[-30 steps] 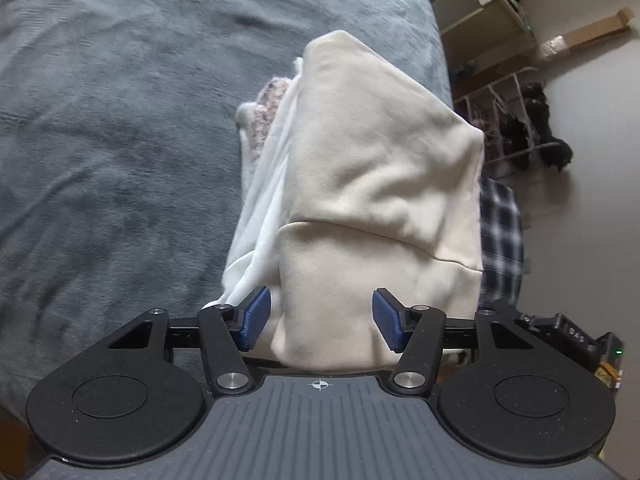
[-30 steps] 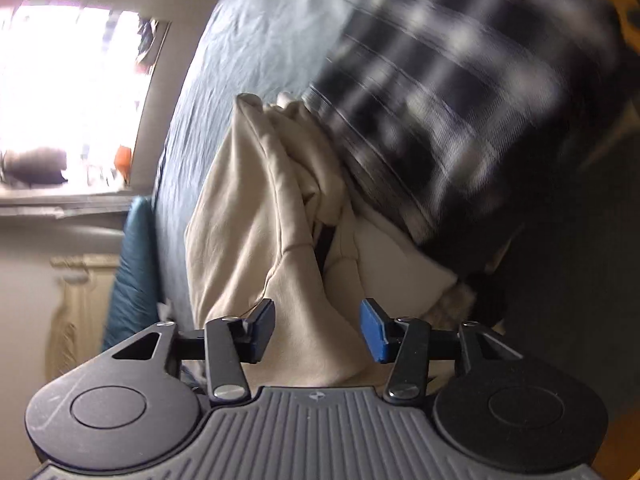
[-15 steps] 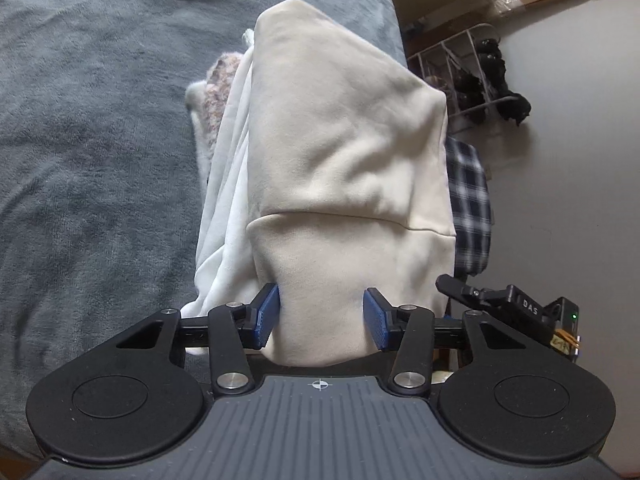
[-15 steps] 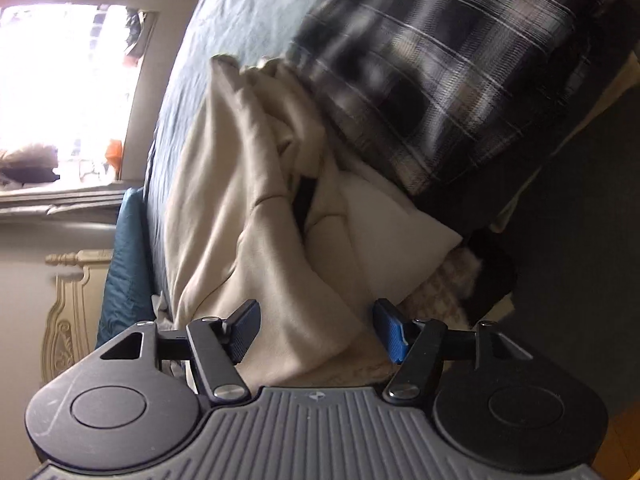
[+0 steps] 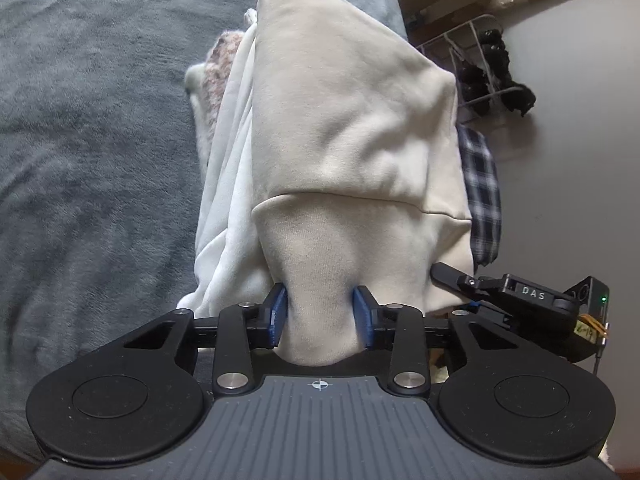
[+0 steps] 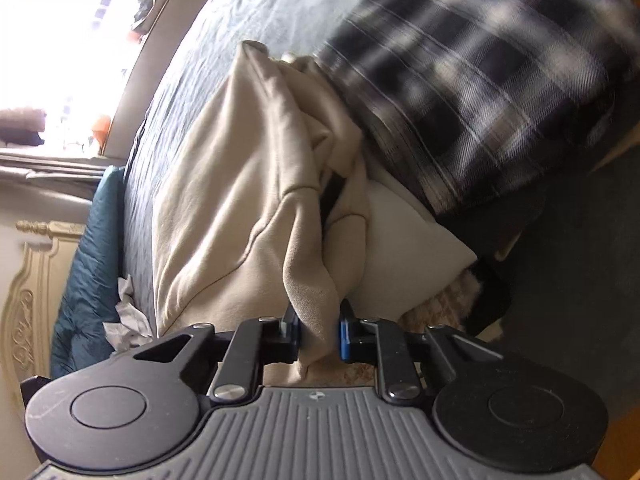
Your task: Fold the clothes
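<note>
A cream sweatshirt [image 5: 352, 120] lies bunched on a grey blanket [image 5: 92, 140], on top of a white garment [image 5: 224, 200]. My left gripper [image 5: 320, 316] is closing on the sweatshirt's ribbed hem, and its blue pads [image 5: 277, 314] press the cloth from both sides. In the right wrist view the same cream sweatshirt [image 6: 240, 184] hangs in folds. My right gripper [image 6: 319, 334] is closing too, pinching a narrow fold of the cream cloth between its pads. The right gripper's body [image 5: 528, 300] shows at the right of the left wrist view.
A dark plaid garment [image 6: 480, 80] lies beside the sweatshirt, its edge [image 5: 484, 200] also visible past the cream cloth. A knitted pinkish item [image 5: 218, 68] pokes out beneath. A shoe rack [image 5: 480, 64] stands on the floor. A teal cushion [image 6: 88, 260] and carved headboard [image 6: 28, 300] sit left.
Both grippers have narrowed onto the cream sweatshirt: the left pads now squeeze the hem, and the right jaws, wider half a second ago, have pinched a fold. The right view shifted and rolled slightly.
</note>
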Action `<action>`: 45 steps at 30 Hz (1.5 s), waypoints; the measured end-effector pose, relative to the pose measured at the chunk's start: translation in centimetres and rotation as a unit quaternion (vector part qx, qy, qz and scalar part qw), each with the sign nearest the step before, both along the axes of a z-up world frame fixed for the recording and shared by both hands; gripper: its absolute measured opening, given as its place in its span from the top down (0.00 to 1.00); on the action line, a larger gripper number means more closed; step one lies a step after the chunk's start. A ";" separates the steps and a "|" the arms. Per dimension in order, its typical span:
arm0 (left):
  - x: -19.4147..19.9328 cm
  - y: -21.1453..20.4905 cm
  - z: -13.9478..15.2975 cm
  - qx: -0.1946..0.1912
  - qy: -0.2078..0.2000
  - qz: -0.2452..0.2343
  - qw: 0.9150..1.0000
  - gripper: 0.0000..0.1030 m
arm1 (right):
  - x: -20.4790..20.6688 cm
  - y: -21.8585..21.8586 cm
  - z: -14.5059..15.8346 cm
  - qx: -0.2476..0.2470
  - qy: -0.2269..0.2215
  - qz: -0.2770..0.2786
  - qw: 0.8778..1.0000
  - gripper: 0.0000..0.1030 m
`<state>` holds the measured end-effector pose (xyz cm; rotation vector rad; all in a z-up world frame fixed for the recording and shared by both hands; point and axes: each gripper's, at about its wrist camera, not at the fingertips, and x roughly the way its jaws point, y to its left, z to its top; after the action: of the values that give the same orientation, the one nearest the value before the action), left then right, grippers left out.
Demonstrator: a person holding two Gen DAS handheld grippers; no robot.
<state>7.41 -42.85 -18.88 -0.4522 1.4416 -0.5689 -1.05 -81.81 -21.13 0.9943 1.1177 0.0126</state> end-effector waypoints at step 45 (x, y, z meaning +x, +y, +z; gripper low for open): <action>0.0 5.0 -6.2 -0.037 0.089 0.095 0.991 0.49 | -9.9 -1.7 -5.9 0.112 0.006 -0.341 0.933 0.50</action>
<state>7.45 -37.85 -25.06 -0.7069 1.5302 -0.4380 -10.94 -83.52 -27.07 1.5493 0.7417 -0.4356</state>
